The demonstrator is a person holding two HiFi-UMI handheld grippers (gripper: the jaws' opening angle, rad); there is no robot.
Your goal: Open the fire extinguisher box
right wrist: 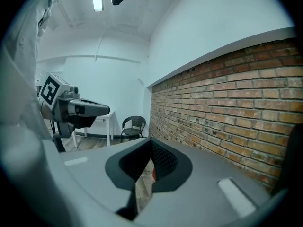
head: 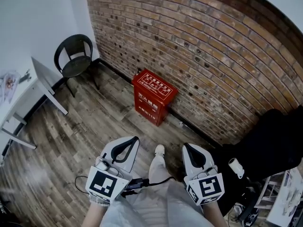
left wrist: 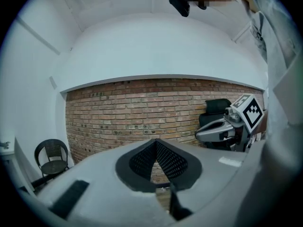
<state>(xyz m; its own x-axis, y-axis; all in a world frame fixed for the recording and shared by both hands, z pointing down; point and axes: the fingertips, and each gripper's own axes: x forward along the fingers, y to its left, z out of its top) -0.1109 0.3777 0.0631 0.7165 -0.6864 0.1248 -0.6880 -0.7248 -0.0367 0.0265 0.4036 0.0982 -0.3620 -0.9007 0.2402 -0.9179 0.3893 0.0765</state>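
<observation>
The red fire extinguisher box (head: 154, 97) stands on the wood floor against the brick wall, its lid down, with white print on the top and front. Both grippers hover well short of it, over my legs. My left gripper (head: 135, 139) points toward the box, its jaws together and nothing between them; its own view shows the tips (left wrist: 155, 141) meeting. My right gripper (head: 185, 146) is likewise shut and holds nothing. In the right gripper view a red sliver of the box (right wrist: 153, 173) shows below the closed tips (right wrist: 151, 140).
A black chair (head: 73, 56) stands in the left corner by the brick wall (head: 213, 46). A white table (head: 28, 91) is at the left edge. A black office chair (head: 274, 141) and cluttered items fill the right. My shoe (head: 160, 150) is on the floor between the grippers.
</observation>
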